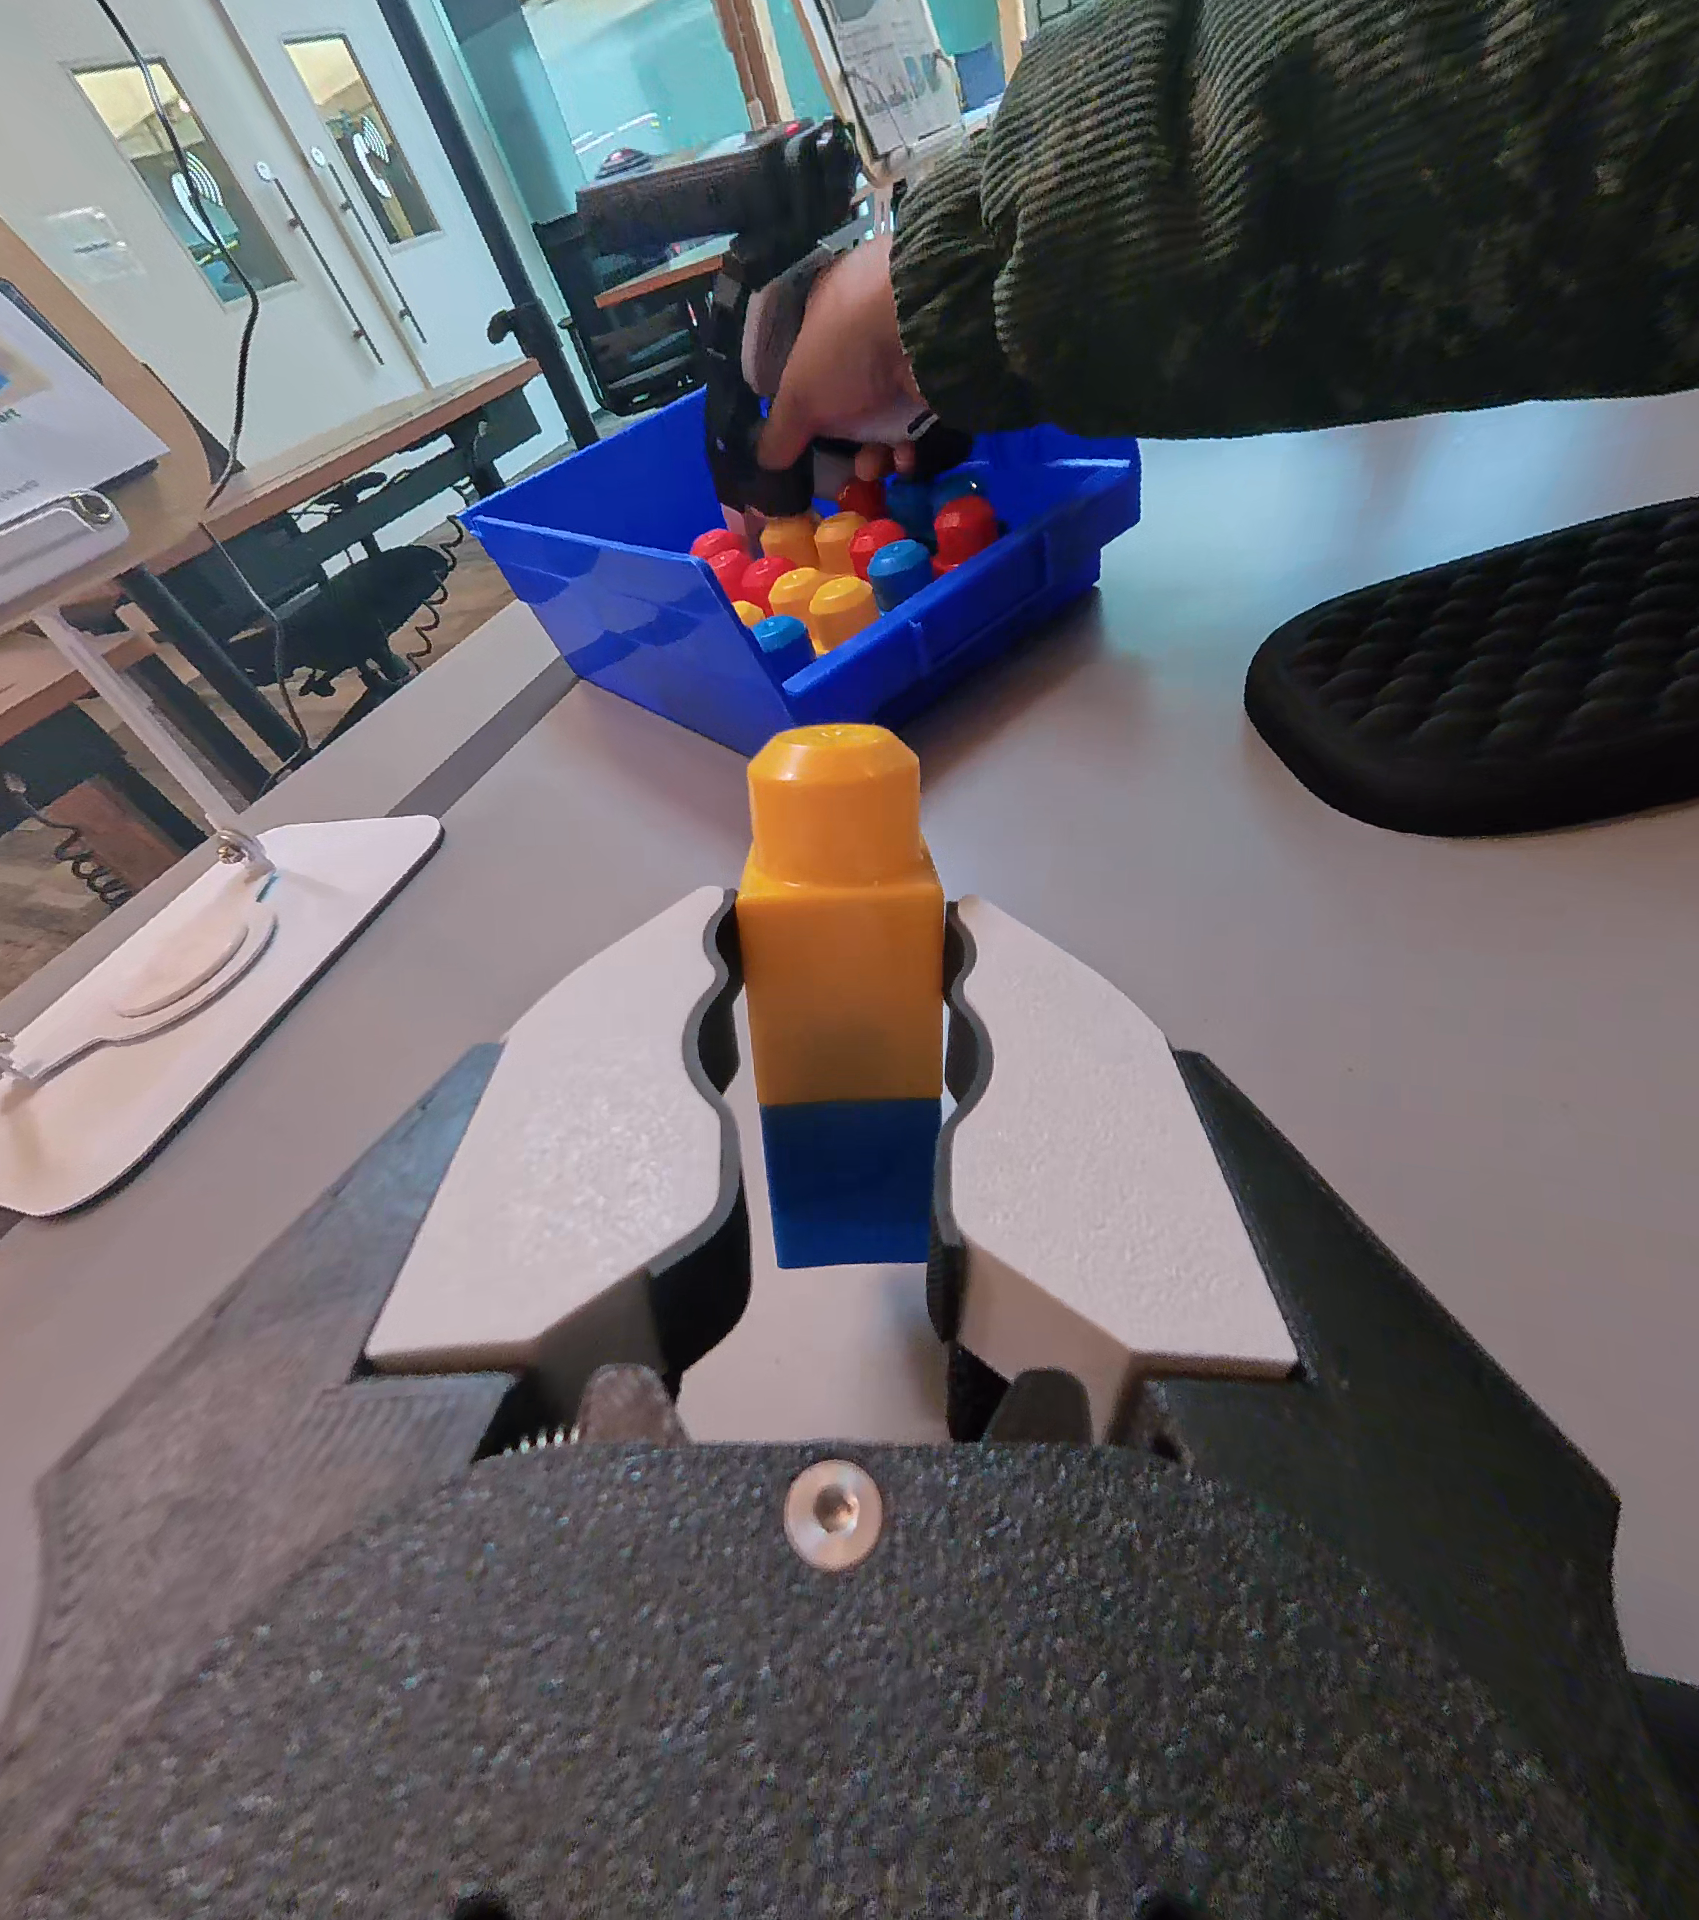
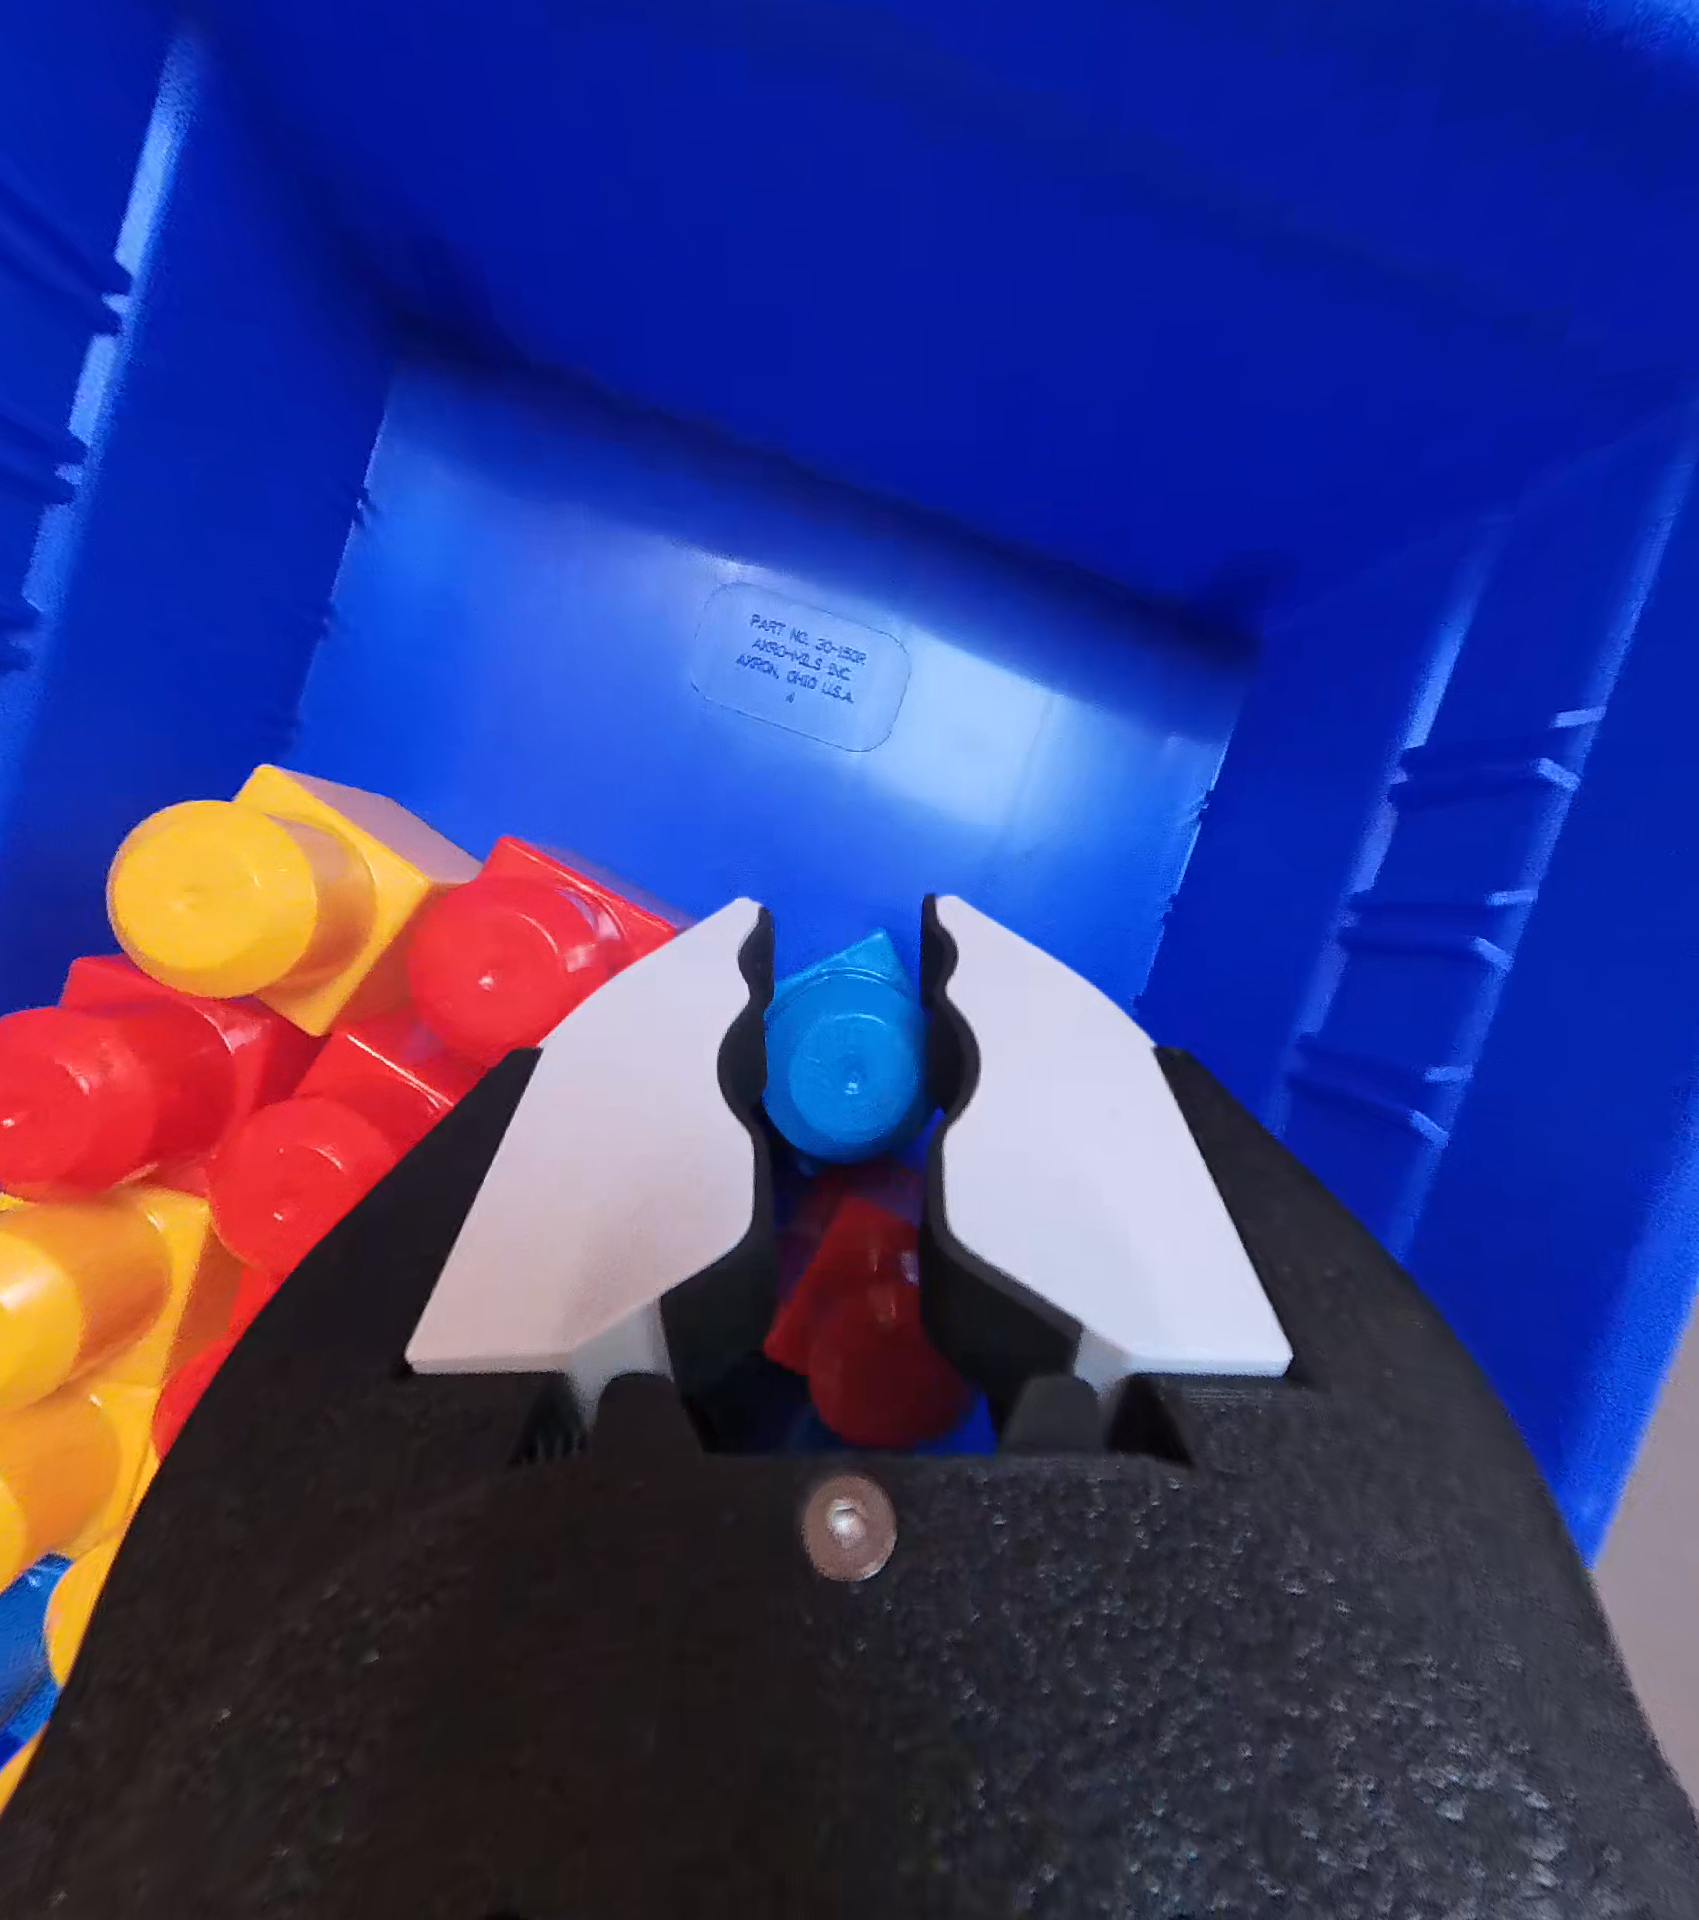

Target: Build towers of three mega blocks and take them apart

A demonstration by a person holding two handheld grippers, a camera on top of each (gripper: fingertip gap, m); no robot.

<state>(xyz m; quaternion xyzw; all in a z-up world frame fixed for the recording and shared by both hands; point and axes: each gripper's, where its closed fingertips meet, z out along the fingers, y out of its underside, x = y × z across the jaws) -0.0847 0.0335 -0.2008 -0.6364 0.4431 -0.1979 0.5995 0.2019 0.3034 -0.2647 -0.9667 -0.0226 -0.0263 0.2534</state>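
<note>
While the left hand-held gripper point(image 1: 843, 1049) grips a two-block stack point(image 1: 843, 997), one block is missing. The right hand-held gripper point(image 2: 845, 1023) clasps a blue block point(image 2: 843, 1070) in the bin point(image 2: 824, 416)

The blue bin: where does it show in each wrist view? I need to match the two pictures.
Left wrist view: blue bin sits upper centre on the table, beyond the held orange-and-blue stack.
Right wrist view: blue bin fills the frame, seen from inside.
Shared landmark: the right gripper over the bin's blocks.
</note>
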